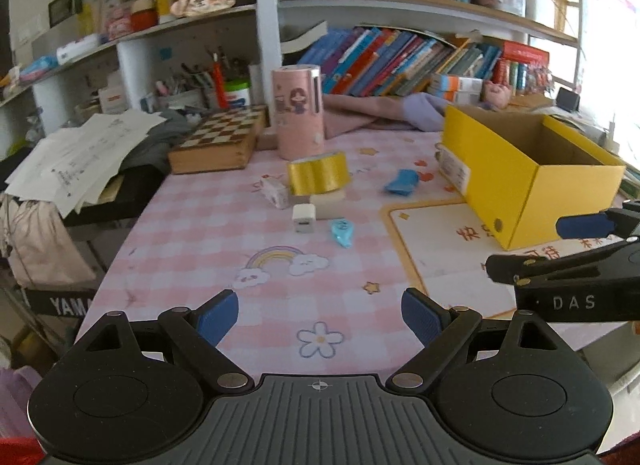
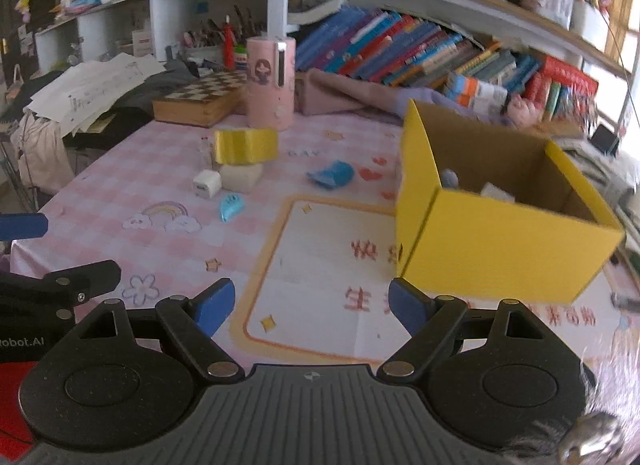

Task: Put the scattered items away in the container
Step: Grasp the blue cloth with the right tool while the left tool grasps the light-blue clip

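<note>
A yellow cardboard box (image 1: pixel 520 185) (image 2: pixel 500 233) stands open at the right of the table, with a grey item (image 2: pixel 450 177) and a white item (image 2: pixel 496 191) inside. Scattered on the pink cloth lie a gold tape roll (image 1: pixel 318 173) (image 2: pixel 245 146) on a white block (image 2: pixel 240 177), a white charger cube (image 1: pixel 303 218) (image 2: pixel 207 183), a light blue teardrop item (image 1: pixel 342 232) (image 2: pixel 231 206), a blue crumpled item (image 1: pixel 402 182) (image 2: pixel 332 174) and a small white box (image 1: pixel 275 192). My left gripper (image 1: pixel 320 315) is open and empty. My right gripper (image 2: pixel 310 305) is open and empty, near the box front.
A pink cylinder (image 1: pixel 298 113) and a chessboard box (image 1: pixel 218 141) stand at the back. Papers (image 1: pixel 80 153) lie at the left edge. Bookshelves (image 1: pixel 400 61) and folded cloth (image 1: pixel 380 113) are behind. A printed mat (image 2: pixel 320 277) lies beside the box.
</note>
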### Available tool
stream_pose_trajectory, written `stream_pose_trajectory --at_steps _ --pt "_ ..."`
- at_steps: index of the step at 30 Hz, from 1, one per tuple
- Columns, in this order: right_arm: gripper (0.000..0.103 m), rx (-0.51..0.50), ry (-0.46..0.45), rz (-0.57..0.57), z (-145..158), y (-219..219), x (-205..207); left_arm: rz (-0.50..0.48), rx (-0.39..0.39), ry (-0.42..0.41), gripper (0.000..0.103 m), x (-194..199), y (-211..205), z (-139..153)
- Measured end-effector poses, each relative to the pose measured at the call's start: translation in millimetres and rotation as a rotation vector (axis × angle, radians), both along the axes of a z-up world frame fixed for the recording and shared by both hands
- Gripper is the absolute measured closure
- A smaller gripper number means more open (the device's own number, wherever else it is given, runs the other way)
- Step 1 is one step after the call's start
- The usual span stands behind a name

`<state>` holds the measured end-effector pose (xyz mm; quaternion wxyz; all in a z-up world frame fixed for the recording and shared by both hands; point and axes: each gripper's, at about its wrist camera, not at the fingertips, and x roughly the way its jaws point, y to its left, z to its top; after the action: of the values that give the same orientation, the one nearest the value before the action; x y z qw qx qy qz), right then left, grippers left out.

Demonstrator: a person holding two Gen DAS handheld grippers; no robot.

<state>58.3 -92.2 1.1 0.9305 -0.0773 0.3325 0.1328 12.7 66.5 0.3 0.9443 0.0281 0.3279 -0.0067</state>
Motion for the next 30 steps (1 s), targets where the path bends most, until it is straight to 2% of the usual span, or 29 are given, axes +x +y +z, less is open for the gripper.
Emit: stream_pose_trajectory --at_steps 11,23,30 --pt "0.022 -0.02 -0.012 0.021 -1 11 25 -0.01 -0.019 0.009 0.012 24 0 -8" --pt "0.022 -0.024 -0.018 0.038 -4 21 87 -0.043 -0.017 0.05 0.014 79 -9 -25" --pt "0.022 -0.023 0.0 0.057 -9 28 122 -0.056 -0.013 0.079 0.022 109 -14 -36"
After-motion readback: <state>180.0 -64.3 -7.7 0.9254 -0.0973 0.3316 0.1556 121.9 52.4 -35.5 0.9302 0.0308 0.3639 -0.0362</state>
